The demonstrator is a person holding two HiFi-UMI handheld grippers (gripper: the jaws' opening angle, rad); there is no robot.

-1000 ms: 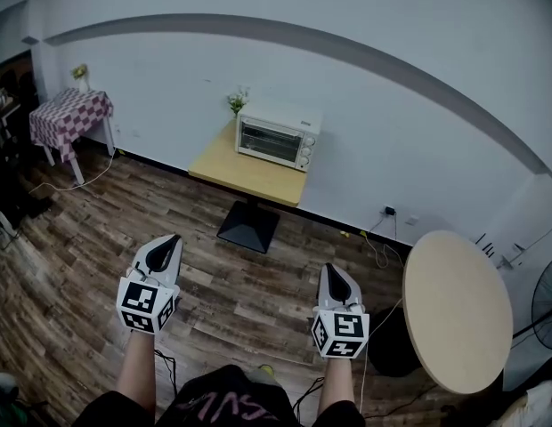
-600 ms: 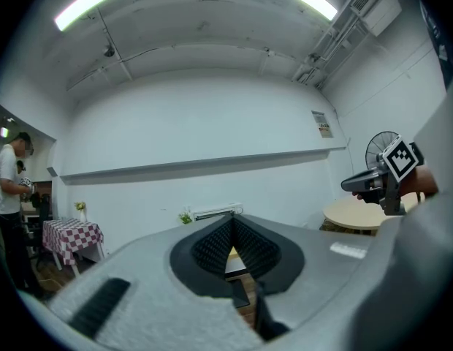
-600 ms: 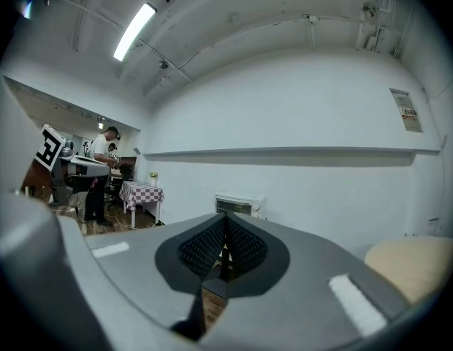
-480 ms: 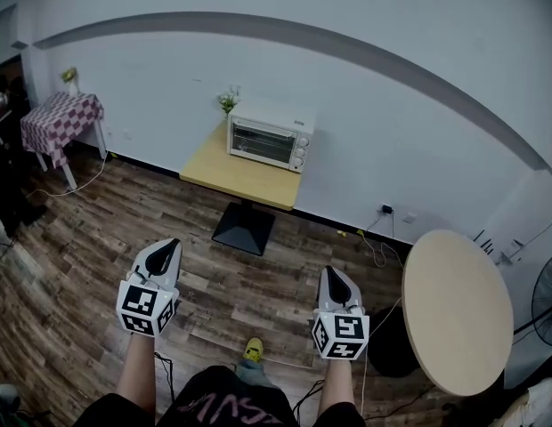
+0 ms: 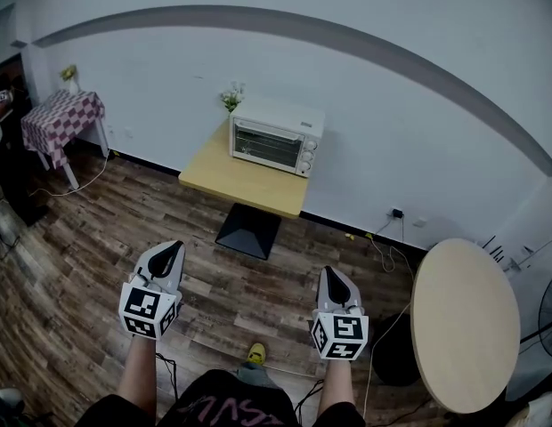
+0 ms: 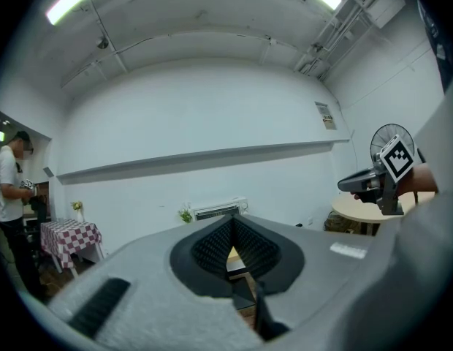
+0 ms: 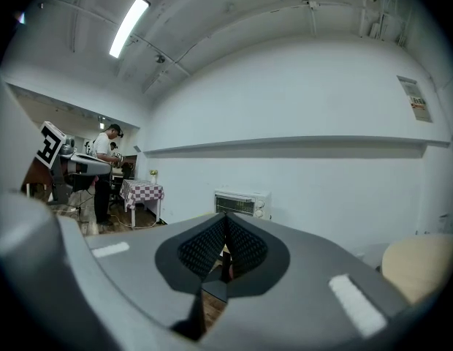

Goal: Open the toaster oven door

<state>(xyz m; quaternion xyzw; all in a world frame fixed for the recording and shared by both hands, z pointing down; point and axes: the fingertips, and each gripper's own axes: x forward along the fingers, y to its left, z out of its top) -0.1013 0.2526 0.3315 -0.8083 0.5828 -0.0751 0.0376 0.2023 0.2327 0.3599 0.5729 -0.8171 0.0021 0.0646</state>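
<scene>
Head view: we hold the left gripper [image 5: 172,249] and right gripper [image 5: 330,274] side by side over the wood floor [image 5: 80,274]. Both have their jaws pressed together with nothing between them. The oven [image 5: 276,136] sits well ahead on a yellow table [image 5: 240,183] against the white wall [image 5: 392,105], its door closed. A round table [image 5: 458,327] is at right and a checkered table [image 5: 58,118] far left.
</scene>
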